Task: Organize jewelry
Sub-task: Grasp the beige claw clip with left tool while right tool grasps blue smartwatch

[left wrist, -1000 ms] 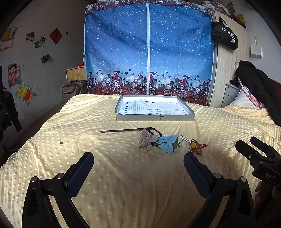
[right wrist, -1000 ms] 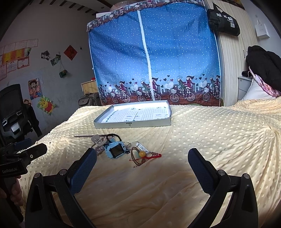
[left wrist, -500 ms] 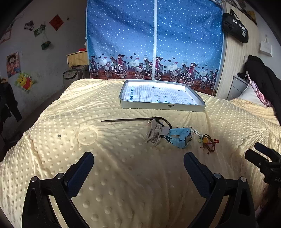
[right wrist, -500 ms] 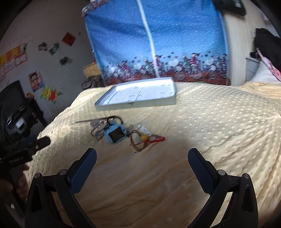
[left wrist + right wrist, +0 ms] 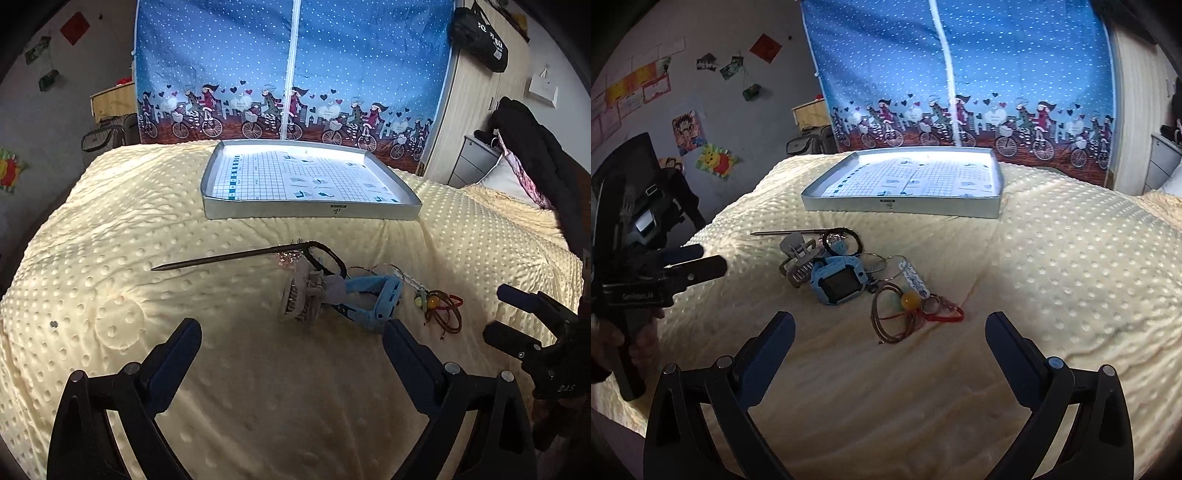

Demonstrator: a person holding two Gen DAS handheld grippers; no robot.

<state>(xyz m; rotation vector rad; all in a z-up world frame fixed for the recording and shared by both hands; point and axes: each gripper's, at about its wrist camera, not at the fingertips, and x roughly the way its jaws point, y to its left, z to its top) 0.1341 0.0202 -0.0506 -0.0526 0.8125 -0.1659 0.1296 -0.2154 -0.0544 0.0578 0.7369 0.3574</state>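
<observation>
A small pile of jewelry lies on the cream dotted bedspread. It holds a dark hair stick, a pale claw clip, a blue watch and a brown cord bracelet with an amber bead. My left gripper is open, just short of the clip and watch. The right wrist view shows the watch, the clip, key rings and the bracelet. My right gripper is open, just short of the bracelet. A shallow silver tray with a grid sheet sits beyond the pile.
A blue bicycle-print curtain hangs behind the bed. A wardrobe, drawers and dark clothing stand at the right. A black chair is off the bed's left edge. A person's hand holds the left gripper handle.
Both grippers have moved forward and lower towards the pile, so the jewelry sits nearer their fingertips. The jewelry and tray have not moved, and both grippers stay open.
</observation>
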